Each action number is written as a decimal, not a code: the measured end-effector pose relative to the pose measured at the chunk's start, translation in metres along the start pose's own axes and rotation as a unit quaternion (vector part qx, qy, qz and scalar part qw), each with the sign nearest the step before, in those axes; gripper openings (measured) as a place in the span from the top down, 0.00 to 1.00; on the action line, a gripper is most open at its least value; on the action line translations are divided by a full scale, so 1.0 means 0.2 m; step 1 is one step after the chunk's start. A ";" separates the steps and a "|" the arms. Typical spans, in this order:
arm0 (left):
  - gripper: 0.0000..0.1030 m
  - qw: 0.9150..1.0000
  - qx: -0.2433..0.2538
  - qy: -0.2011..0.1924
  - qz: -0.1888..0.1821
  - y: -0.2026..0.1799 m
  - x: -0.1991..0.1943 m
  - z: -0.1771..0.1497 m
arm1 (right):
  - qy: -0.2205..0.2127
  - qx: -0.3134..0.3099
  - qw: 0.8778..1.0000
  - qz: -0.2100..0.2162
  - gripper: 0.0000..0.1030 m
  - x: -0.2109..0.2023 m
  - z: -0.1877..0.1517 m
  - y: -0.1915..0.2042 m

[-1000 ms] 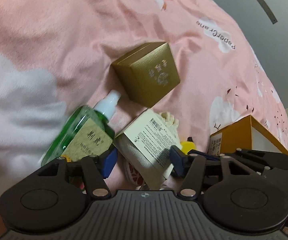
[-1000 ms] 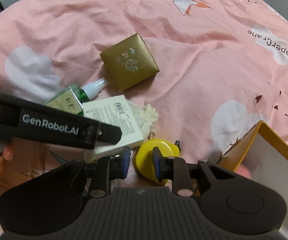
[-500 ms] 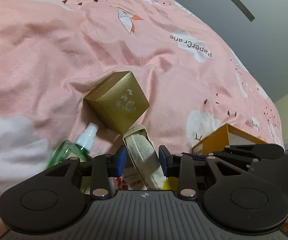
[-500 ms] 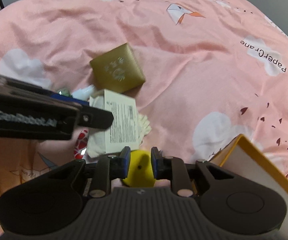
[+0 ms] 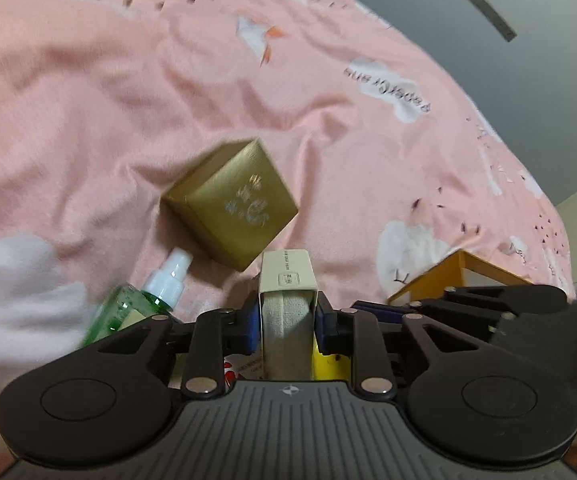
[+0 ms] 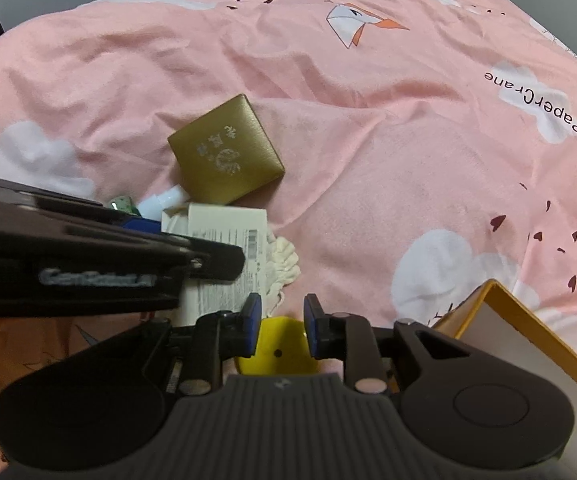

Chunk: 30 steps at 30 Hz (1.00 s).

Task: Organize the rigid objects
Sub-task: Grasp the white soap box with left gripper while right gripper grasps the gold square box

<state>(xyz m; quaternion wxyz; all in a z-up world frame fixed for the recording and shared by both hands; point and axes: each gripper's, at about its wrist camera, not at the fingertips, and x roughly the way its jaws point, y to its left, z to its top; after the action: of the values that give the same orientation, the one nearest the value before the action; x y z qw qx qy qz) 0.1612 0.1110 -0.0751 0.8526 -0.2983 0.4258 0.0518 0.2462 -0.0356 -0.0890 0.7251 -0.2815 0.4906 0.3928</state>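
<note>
On the pink bed cover (image 6: 368, 160), the left claw (image 5: 286, 320) is clamped onto a cream carton (image 5: 286, 280), blue pads pressed against both of its narrow sides and the carton's open end facing the camera, cloth showing inside. From the right wrist view that same carton (image 6: 224, 236) shows its printed label and barcode, with the left claw's black body crossing over it and a knot of white cloth (image 6: 282, 260) poking out at its right edge.

Over to the right claw (image 6: 280, 318): pads parted a modest way, gripping nothing, poised directly above a yellow disc (image 6: 278, 354) that sits just behind the gap; whether the pads touch it is not clear.

Beyond the carton lies a gold box (image 6: 224, 152), flat on the cover, and beside its near corner a green spray bottle (image 5: 136, 304) with a white nozzle, lying tilted. At the right edge stands an orange-rimmed open box (image 6: 520, 320), white inside, well apart from the gold box.
</note>
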 end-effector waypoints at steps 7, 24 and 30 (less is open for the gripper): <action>0.72 0.998 0.031 -0.046 0.010 0.02 -0.24 0.01 | -0.010 -0.015 1.000 0.003 0.67 -0.04 0.03 0.06; 0.72 0.989 0.010 -0.126 0.076 0.19 -0.40 0.17 | -0.072 -0.072 0.994 0.031 0.32 -0.01 0.25 0.15; 0.70 0.992 0.000 -0.077 0.096 0.26 -0.30 0.15 | -0.063 -0.094 0.993 0.031 0.33 0.12 0.33 0.19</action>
<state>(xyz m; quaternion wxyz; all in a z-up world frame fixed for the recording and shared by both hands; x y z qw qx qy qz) 0.1249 0.1801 -0.0402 0.8741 -0.2511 0.3853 0.1562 0.2508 0.0449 -0.0878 0.7124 -0.3078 0.4128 0.4768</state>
